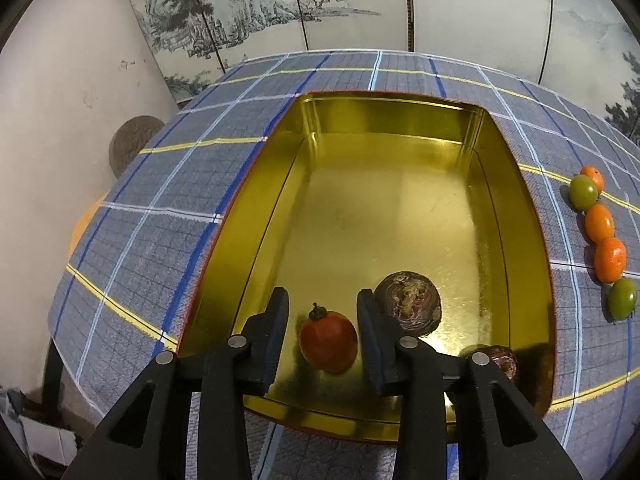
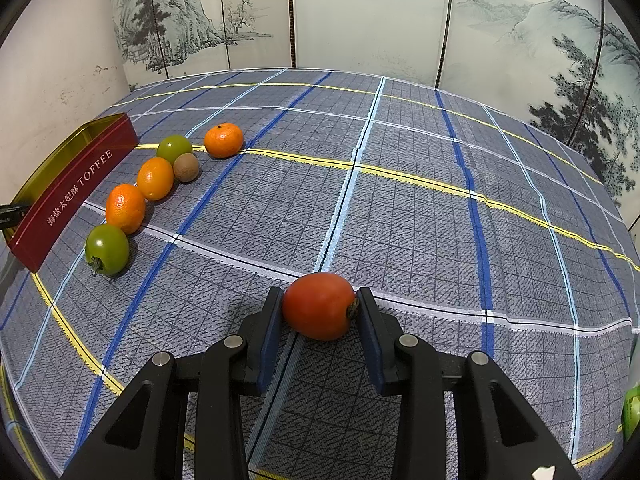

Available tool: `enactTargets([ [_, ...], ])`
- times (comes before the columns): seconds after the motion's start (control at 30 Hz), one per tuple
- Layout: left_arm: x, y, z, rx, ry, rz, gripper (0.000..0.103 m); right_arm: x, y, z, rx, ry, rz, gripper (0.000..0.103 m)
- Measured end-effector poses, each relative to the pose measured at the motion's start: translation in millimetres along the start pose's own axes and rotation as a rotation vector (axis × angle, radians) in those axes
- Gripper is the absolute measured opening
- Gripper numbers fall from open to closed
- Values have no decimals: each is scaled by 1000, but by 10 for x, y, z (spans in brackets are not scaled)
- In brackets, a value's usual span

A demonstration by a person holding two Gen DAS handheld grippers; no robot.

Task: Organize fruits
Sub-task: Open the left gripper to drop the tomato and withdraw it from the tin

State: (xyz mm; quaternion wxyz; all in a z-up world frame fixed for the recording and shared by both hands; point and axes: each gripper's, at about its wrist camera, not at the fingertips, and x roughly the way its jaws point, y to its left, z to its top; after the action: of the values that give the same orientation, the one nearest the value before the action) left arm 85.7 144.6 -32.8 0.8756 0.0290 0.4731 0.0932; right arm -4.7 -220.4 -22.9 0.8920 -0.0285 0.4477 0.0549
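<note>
Left wrist view. The left gripper (image 1: pixel 323 312) is seen low in the frame, its jaws spread apart over the near end of the gold tin (image 1: pixel 496 184). A red tomato (image 1: pixel 329 339) lies on the tin floor in the gap between the fingers; a clear margin shows on both sides, so nothing is gripped. Its stem is pointed toward the upper left of the frame. A brown wrinkled fruit (image 1: pixel 408 307) sits just right of the right finger, and a second brown fruit (image 1: pixel 502 362) is partly hidden at lower right. A row of orange and green fruits (image 1: pixel 600 232) lies on the checked cloth (image 1: pixel 160 184) at the right edge, outside the tin.

Right wrist view. The right gripper (image 2: pixel 320 307) is found at lower centre with a second red tomato (image 2: pixel 319 306) held between its pads. The long axis runs across the jaws, stem end against the right finger; both pads appear to touch, so it is judged grasped. The tin, red-walled and lettered TOFFEE (image 2: pixel 76 188), lies far toward the left edge, with the fruit row (image 2: pixel 156 178) just beside it. The carry would therefore run leftward across the frame.
</note>
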Motion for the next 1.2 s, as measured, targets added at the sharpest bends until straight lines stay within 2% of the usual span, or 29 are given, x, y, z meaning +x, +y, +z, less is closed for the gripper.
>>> enactTargets([
  [0.3,-247,-8,-21,6,-59,-6,45,-1,1,0,0,0,0,35],
  [0.47,-378,-1,-81,-10,-81,-23,53,-1,1,0,0,0,0,35],
  [0.7,-569,27,-205,-40,-107,-43,56,-2,2,0,-1,0,-1,35],
  [0.83,-646,30,-261,-53,-113,-61,60,-1,1,0,0,0,-2,34],
  [0.93,-677,14,-310,-51,-116,-65,68,-1,8,-1,-2,0,-6,33],
  [1.2,-681,5,-374,-52,-105,-71,69,7,15,-2,11,0,-16,33],
])
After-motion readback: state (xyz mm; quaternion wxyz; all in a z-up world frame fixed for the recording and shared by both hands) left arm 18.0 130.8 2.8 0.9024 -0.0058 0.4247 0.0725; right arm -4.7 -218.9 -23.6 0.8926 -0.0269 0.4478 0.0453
